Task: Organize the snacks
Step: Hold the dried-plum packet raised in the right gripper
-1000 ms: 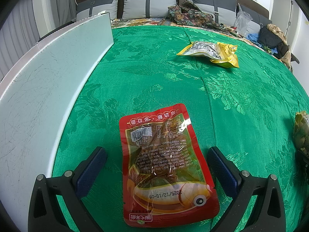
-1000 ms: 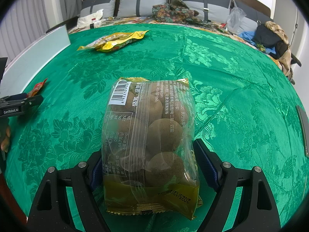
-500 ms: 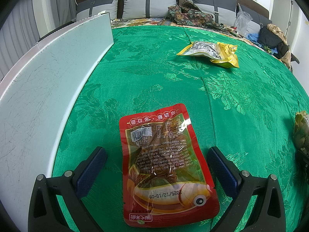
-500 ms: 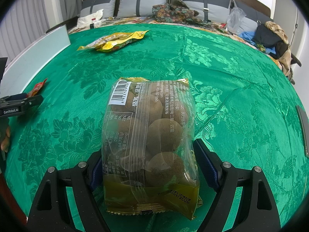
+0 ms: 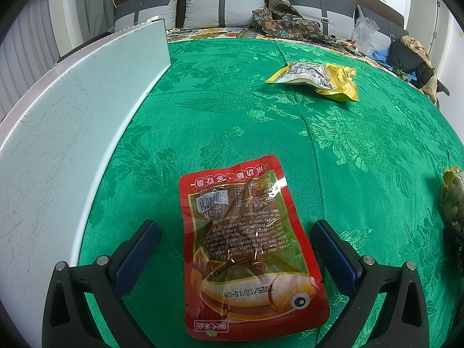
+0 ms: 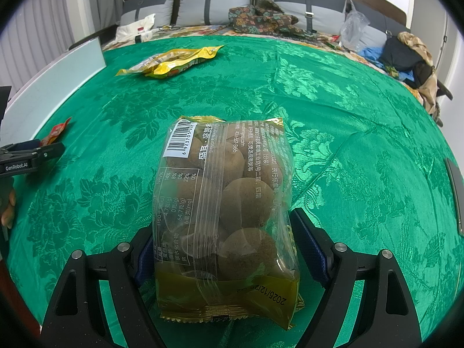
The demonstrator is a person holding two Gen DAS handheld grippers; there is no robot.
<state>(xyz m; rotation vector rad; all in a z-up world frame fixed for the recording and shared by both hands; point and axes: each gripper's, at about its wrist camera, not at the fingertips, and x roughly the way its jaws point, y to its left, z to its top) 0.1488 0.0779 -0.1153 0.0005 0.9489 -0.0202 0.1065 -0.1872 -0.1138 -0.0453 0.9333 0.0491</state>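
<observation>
Nearest thing on the left wrist cam is the left gripper (image 5: 235, 249), jaws spread wide with clear green cloth showing on both sides of the red fish pouch (image 5: 249, 249) lying flat between them. Pads aren't touching it, so it's released. The pouch's near edge sits almost at the bottom of the view.

On the right wrist cam, the right gripper (image 6: 221, 246) has the clear bag of brown balls (image 6: 226, 208) sitting between its jaws. The bag's side covers most of the left pad, and the right pad looks just beside the plastic. I honestly can't tell if they're pressing on it or just bracketing it. The bag's bottom seam also hides whatever is right under it.

Further out, the green tablecloth (image 5: 232, 101) is mostly bare through the middle. A pale board (image 5: 72, 110) runs along the left edge of the table, close to the left jaw. The yellow packet (image 5: 319, 78) lies well apart toward the far side.

In the right view the other gripper pokes in at the left edge, cut off, with a bit of a hand below it. There's a dark flat thing at the right edge, too cropped to make out.

Past the table is a bed with grey cushions (image 6: 226, 3) and piled fabric.
</observation>
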